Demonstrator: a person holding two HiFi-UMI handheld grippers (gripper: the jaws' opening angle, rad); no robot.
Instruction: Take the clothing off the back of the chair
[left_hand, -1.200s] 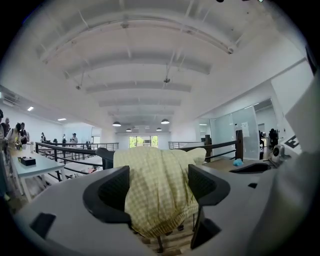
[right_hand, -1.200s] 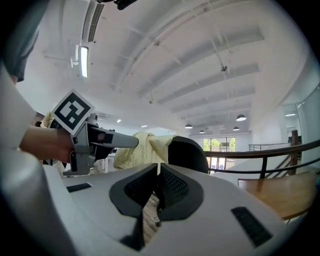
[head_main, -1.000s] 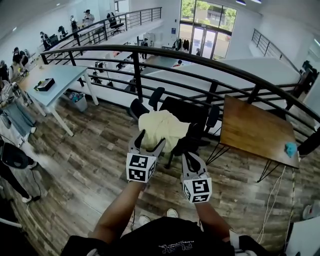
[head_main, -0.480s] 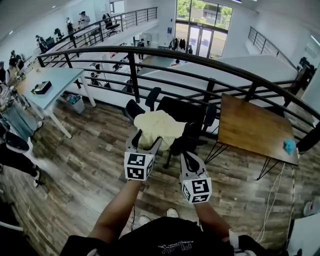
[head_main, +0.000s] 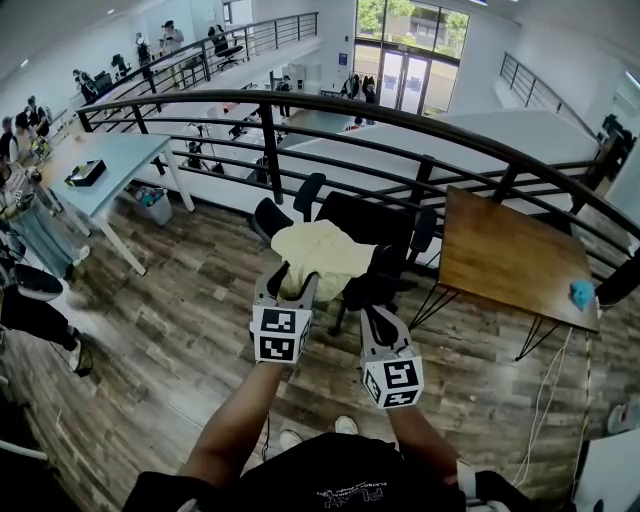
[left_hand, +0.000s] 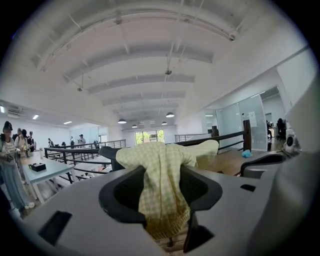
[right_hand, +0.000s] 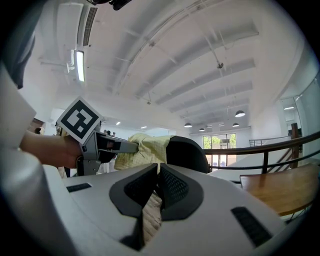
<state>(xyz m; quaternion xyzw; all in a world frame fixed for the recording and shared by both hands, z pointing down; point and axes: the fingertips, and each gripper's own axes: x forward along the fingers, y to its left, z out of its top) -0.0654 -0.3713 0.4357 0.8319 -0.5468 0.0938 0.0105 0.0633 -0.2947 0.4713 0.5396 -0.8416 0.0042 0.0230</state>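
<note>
Closing on the clothing (head_main: 322, 257), the left gripper (head_main: 291, 284) has just narrowed its jaws.

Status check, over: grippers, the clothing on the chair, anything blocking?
Left gripper, jaws just closing on the yellow checked garment, cloth between them. Right gripper shut on a hanging fold. Garment draped over the chair back, not yet lifted. Nothing blocking it.

Right gripper (right_hand: 157, 172): jaws closed almost together, checked cloth in the slit between them. Pale yellow clothing (right_hand: 144, 147) draped over the black chair back (right_hand: 187, 152). At left, a hand (right_hand: 47, 150) holds the left gripper (right_hand: 131, 146); its jaws, just closing, reach into the clothing. Wooden table (right_hand: 280, 187) at right, railing (right_hand: 265, 150) behind.
</note>
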